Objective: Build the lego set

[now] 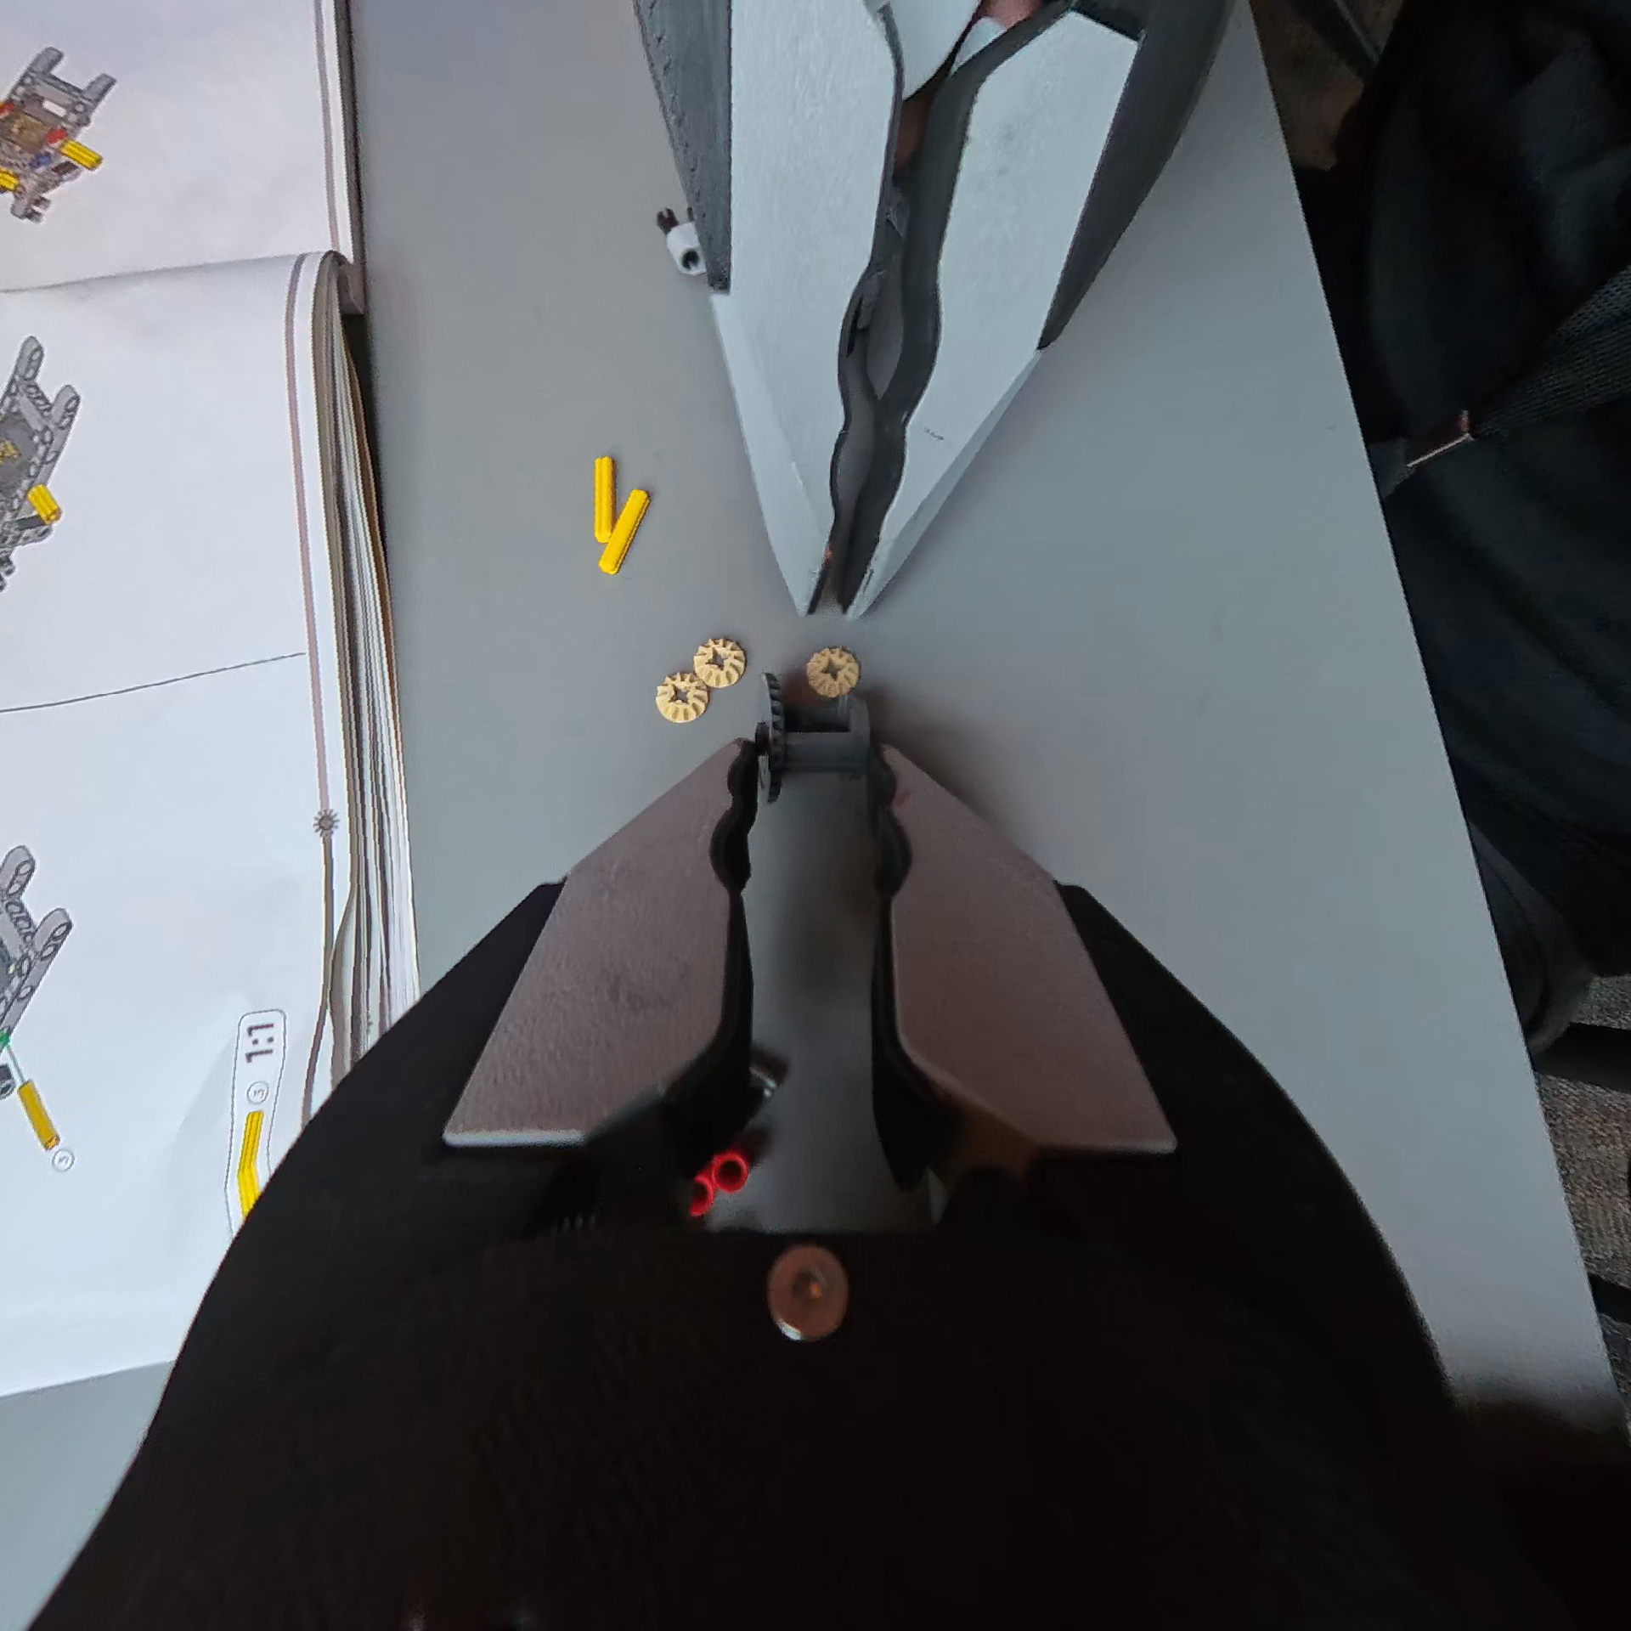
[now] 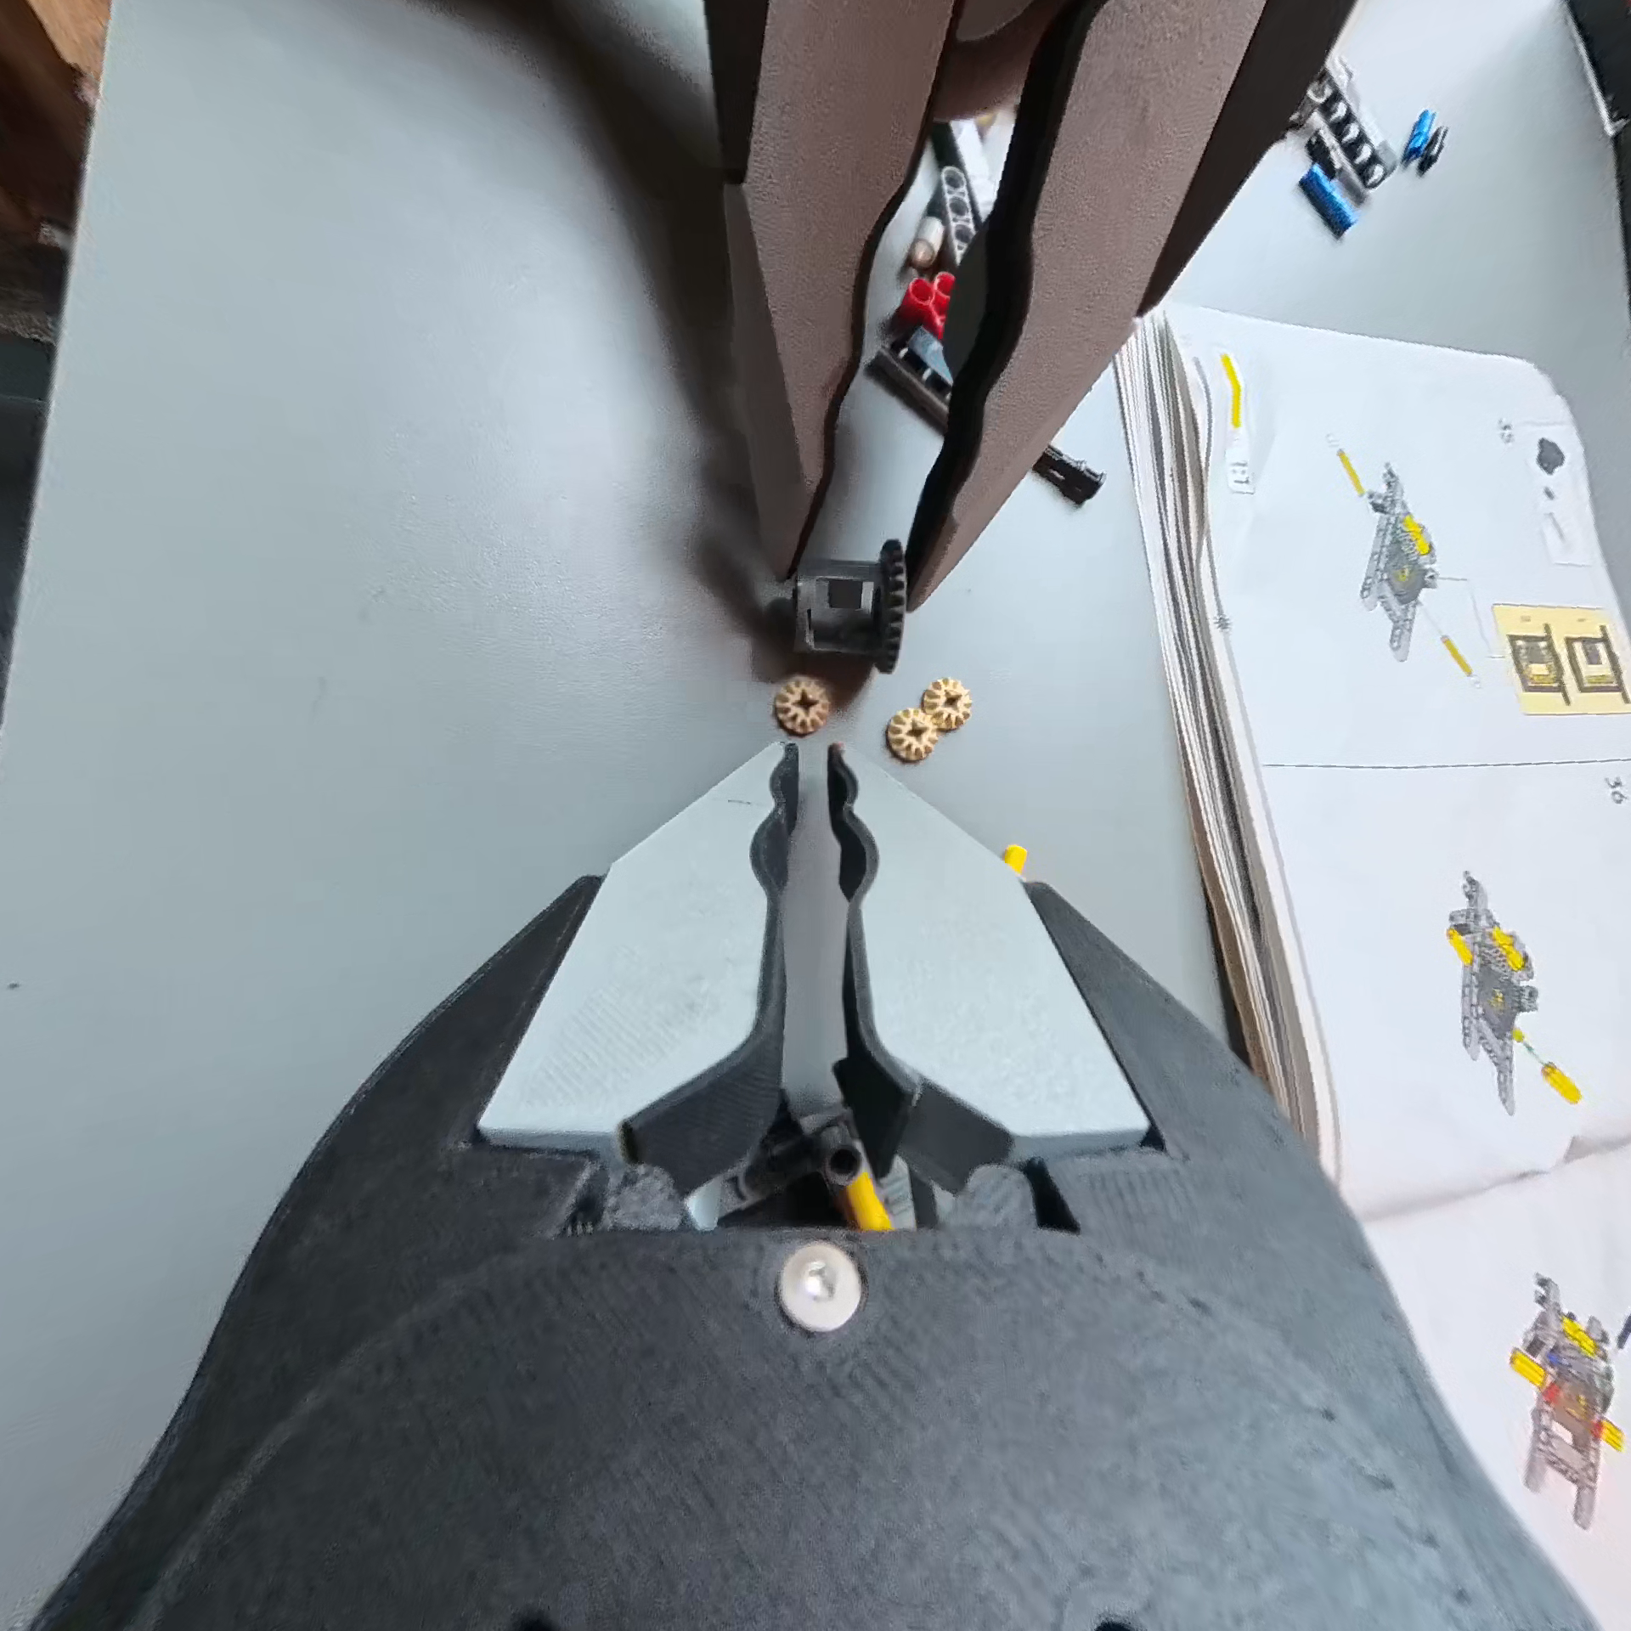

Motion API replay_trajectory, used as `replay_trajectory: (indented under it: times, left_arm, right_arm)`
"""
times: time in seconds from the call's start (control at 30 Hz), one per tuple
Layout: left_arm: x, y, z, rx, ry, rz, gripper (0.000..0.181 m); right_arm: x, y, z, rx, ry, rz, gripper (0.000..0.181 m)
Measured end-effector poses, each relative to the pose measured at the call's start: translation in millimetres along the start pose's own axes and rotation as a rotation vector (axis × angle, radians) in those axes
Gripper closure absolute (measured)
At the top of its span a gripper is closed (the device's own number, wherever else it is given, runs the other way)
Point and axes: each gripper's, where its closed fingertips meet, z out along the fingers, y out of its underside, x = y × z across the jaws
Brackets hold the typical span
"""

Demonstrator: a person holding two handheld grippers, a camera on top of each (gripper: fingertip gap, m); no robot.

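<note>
My left gripper (image 1: 814,759) is shut on a dark grey gear housing with a black gear (image 1: 807,746), held at the table surface. In the right wrist view the same gripper (image 2: 854,593) comes in from the top with the housing (image 2: 838,609). Three tan bevel gears lie just past it: one alone (image 1: 832,669) (image 2: 801,704), and two touching (image 1: 702,680) (image 2: 928,719). My right gripper (image 2: 812,752) points at the single gear, its jaws a narrow gap apart and empty; it also shows in the left wrist view (image 1: 830,607).
Two yellow axles (image 1: 620,519) lie on the grey table (image 1: 1103,706). An open instruction booklet (image 1: 159,618) (image 2: 1412,794) lies alongside. Red pieces (image 2: 922,304), a black pin (image 2: 1072,468) and blue pieces (image 2: 1324,199) lie farther off. A dark bag (image 1: 1500,529) sits past the table edge. Left and right tips are no more than a few centimetres apart.
</note>
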Motion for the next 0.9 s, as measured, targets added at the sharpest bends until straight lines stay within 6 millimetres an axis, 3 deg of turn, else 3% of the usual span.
replay_trajectory:
  times: [0.9]
  left_arm:
    - [0.8, -0.3, 1.6, -0.005, -0.003, 0.012, 0.159]
  right_arm:
    - [-2.0, -4.8, 7.5, -0.004, 0.008, 0.011, 0.172]
